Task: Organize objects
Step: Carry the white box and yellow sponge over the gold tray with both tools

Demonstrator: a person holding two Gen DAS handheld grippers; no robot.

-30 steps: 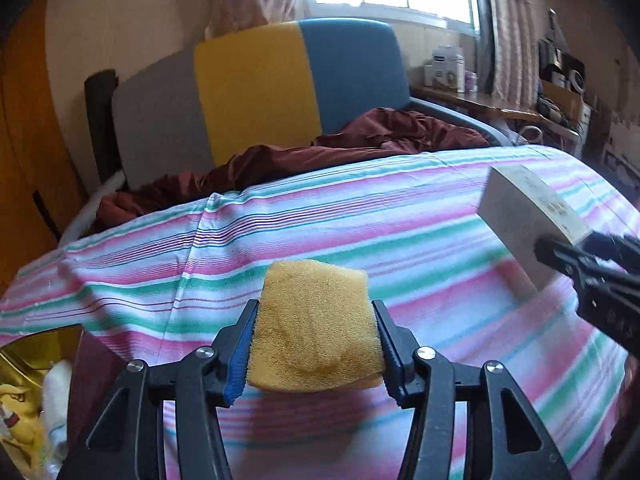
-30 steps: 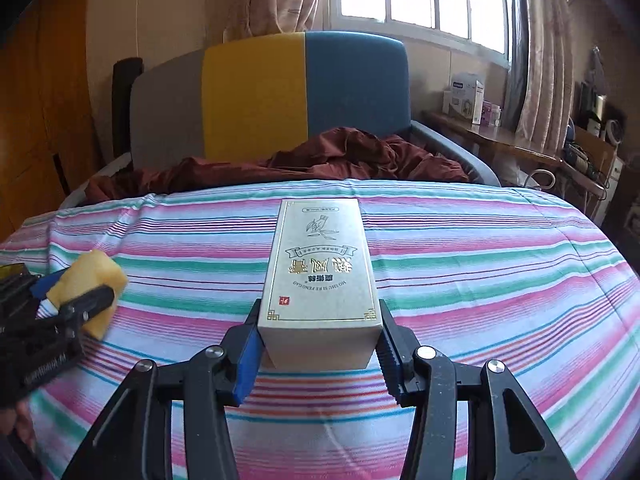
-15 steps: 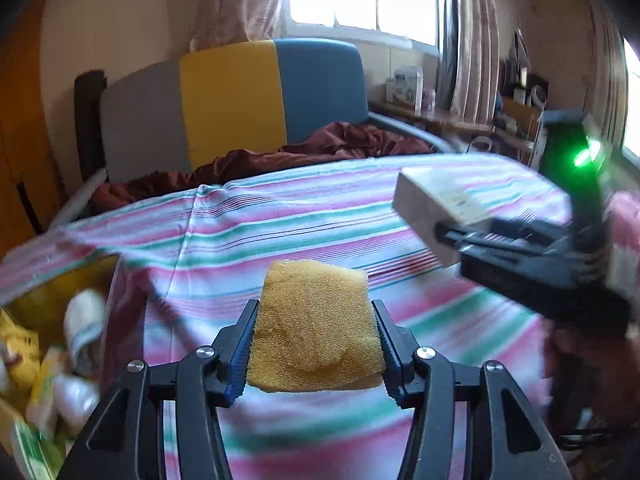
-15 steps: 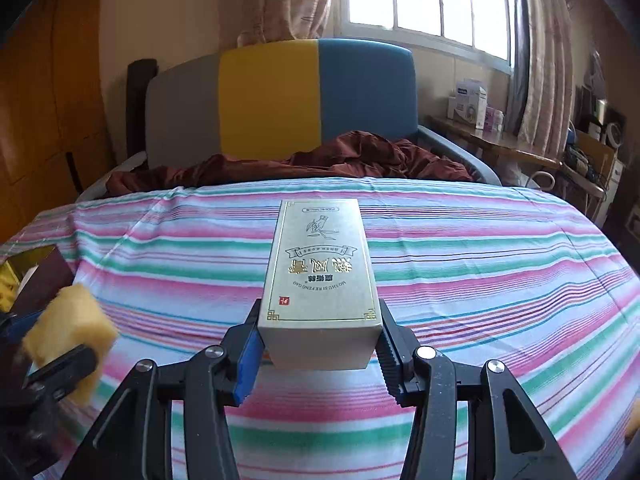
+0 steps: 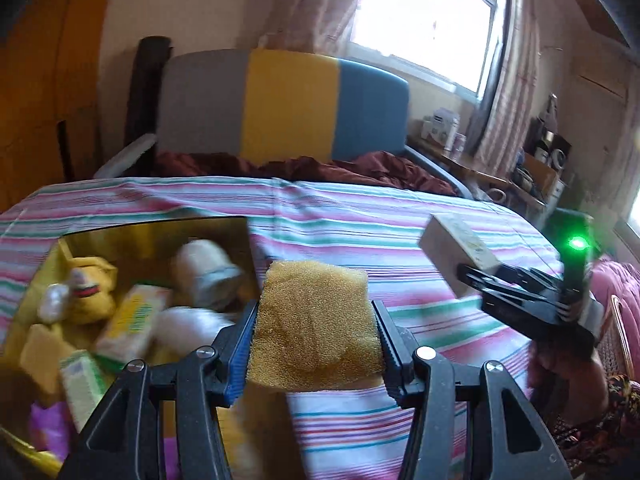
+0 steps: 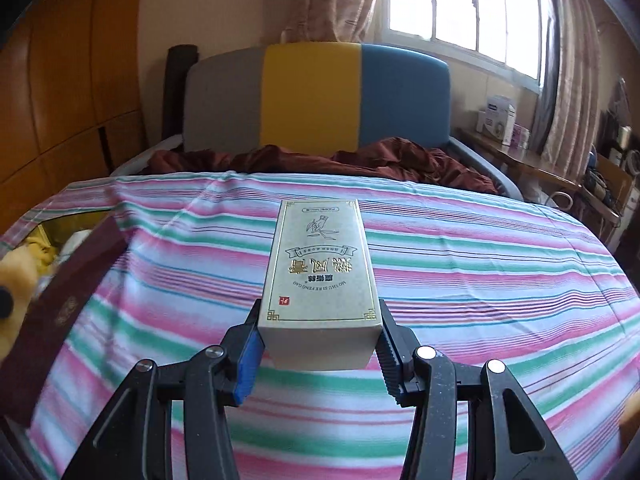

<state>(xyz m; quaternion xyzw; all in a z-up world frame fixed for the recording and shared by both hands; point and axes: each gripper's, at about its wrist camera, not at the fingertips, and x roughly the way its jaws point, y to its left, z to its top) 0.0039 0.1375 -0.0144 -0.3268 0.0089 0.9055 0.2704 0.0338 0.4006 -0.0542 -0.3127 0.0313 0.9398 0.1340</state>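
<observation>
Left hand-held gripper (image 5: 316, 336): clenched on a yellow sponge (image 5: 314, 330), held above the bed beside the right rim of the storage box.
Right hand-held gripper (image 6: 318, 346): grasping a pale carton (image 6: 320, 276) with gold print, lengthwise between its pads, above the striped bedsheet (image 6: 480, 264).
Storage box (image 5: 236, 226): open, gold-lined, on the bed; holds blurred cartons, rolls and a yellow plush toy (image 5: 90, 292).
Background: headboard (image 6: 316, 96) in grey, yellow and blue; maroon blanket (image 6: 400, 160).

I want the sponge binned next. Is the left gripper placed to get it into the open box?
Probably yes: the left gripper, shut on the sponge, hangs beside the open box, with nothing between them.
</observation>
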